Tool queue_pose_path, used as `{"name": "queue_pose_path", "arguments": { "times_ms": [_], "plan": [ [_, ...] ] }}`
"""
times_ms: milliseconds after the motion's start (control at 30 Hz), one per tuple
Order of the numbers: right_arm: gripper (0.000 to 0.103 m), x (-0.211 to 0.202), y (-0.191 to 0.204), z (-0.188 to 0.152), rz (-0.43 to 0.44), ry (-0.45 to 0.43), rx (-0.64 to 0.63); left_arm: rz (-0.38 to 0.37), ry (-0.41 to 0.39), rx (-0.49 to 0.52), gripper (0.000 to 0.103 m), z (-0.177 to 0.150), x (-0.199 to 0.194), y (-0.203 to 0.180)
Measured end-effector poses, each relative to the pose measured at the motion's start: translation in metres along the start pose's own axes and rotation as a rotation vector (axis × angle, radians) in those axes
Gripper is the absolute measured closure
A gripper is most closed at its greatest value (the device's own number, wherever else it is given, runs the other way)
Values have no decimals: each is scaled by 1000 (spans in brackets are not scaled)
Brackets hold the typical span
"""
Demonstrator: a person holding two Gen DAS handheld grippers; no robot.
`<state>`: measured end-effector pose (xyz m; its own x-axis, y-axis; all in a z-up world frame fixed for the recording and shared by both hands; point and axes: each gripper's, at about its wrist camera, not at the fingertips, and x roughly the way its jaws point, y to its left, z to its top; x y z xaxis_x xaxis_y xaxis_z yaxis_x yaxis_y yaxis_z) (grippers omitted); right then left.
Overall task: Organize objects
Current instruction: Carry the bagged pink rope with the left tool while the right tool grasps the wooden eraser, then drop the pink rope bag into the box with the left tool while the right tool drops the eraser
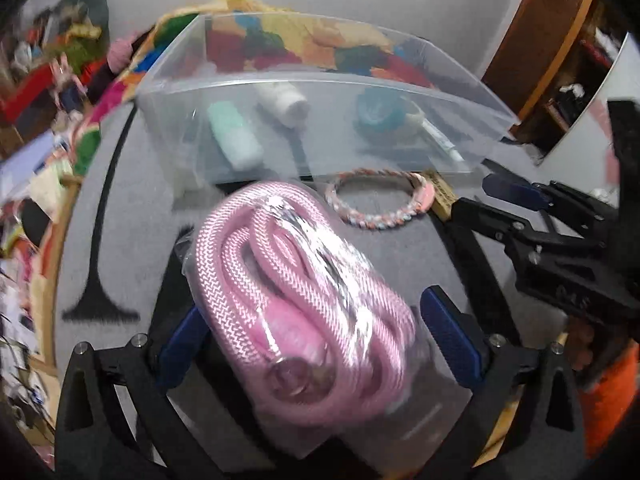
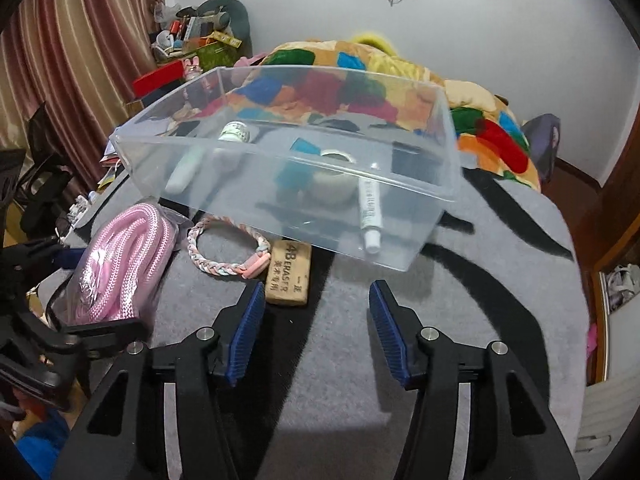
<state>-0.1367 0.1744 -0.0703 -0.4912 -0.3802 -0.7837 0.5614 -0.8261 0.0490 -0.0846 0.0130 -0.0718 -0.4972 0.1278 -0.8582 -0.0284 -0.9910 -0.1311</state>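
The left tool (image 1: 316,340) pinches a bag of pink rope (image 1: 304,280) between its blue pads, holding it clear above the grey desk (image 1: 132,216) and pointed toward the clear plastic box (image 1: 320,92). That lift looks meant to carry the bag over the box's near wall and drop it in with the rest.

Several things already lie inside the box: a mint-green tube (image 1: 236,136), a white bottle (image 1: 286,102), a roll of tape (image 2: 334,176), a teal item beside the tape, and a white tube (image 2: 370,212) against the right side. The box sits at the far part of the desk, in front of a bright patchwork blanket (image 2: 332,80).

Two things are not yet put away. A braided bracelet (image 2: 226,252) lies on the desk just in front of the box, and an eraser (image 2: 290,272) lies touching its pink clasp end.

The right tool (image 2: 316,332) is spread wide with nothing between its pads, low over the desk. Its left pad is just beside the eraser, so it seems placed to take that or the bracelet next.
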Motion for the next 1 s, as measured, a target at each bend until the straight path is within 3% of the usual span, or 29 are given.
{"name": "queue_pose_path", "arguments": {
  "times_ms": [100,167,300,367,667,1000],
  "plan": [
    [57,12,7,3,-10,22,-32,66,-33,35,3,-2,5,-9],
    [67,19,10,3,-13,39,-42,115,-70,73,12,-9,3,-14],
    [80,18,13,3,-2,22,-56,104,-107,84,35,-20,-7,-10],
    [80,16,13,1,-5,16,-50,81,-115,80,44,-26,-16,-4],
    [81,-15,0,-18,3,-31,47,73,-180,90,48,-44,-51,0],
    [81,-72,-2,14,-9,-203,89,-6,-314,92,48,12,-88,3]
  ]
}}
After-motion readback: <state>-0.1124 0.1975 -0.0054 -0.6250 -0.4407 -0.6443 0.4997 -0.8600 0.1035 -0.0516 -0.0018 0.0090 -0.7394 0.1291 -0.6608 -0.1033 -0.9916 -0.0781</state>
